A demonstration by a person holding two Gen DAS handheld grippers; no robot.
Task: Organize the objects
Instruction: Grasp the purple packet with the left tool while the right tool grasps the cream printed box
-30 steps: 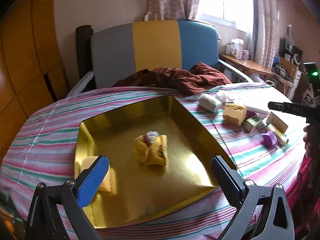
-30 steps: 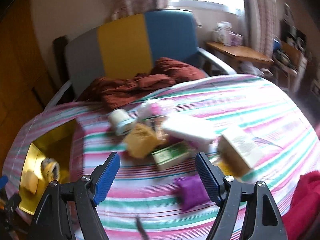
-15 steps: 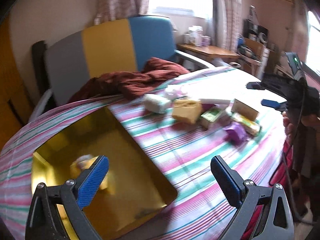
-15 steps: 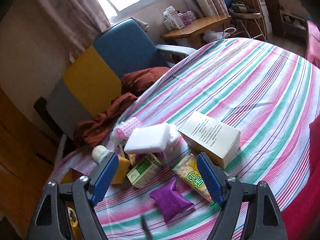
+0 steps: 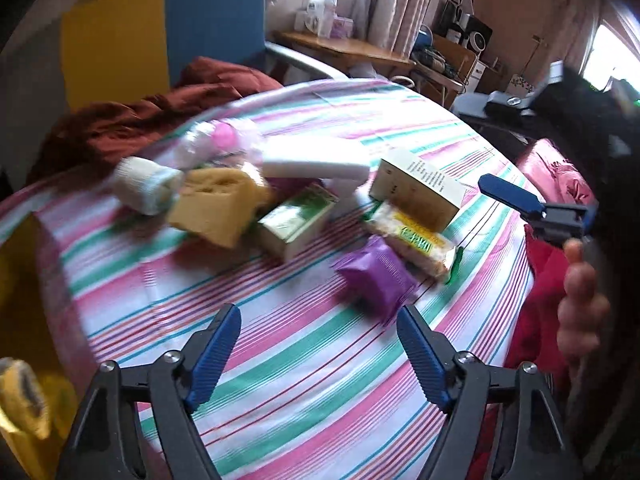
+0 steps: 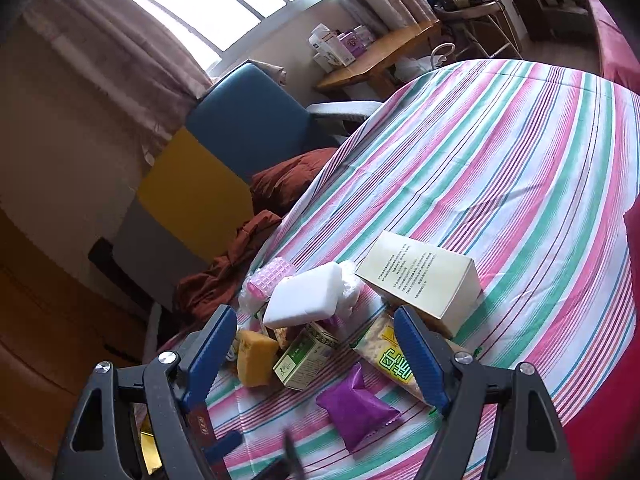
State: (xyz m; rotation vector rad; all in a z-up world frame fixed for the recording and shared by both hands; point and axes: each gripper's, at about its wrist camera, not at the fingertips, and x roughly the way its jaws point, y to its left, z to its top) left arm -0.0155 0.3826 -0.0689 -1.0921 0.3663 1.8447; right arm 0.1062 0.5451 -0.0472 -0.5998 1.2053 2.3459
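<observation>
At the far left of the left wrist view, the gold tray [image 5: 16, 280] was seen at the edge of the striped tablecloth [image 5: 304, 364], with a yellow item [image 5: 24, 396] lying in it, blurred. The left gripper [image 5: 319, 354] was held above bare cloth; its jaws were closing, with nothing between them, and the pads were pressed on nothing. Beyond it, the cluster of objects was spread in a row: a white roll [image 5: 144, 184], then a yellow sponge [image 5: 216, 208] just beside it, then a green box [image 5: 296, 220], with a white block [image 5: 316, 166] behind. A purple packet [image 5: 376, 276] lay nearest the left gripper's right finger. Further right, a yellow snack packet [image 5: 416, 240] was partly tucked under a cream carton [image 5: 420, 192]. At the right edge, a blue finger of the right gripper [image 5: 508, 196] and a person's hand [image 5: 580, 308] were visible.

In the right wrist view, the right gripper [image 6: 316, 354] was held with its jaws wide apart and empty, above the green box [image 6: 306, 358] and the purple packet [image 6: 356, 408]. A pink ridged roller [image 6: 272, 276] was seen behind the white block [image 6: 306, 300], and the cream carton [image 6: 420, 276] lay to the right.
</observation>
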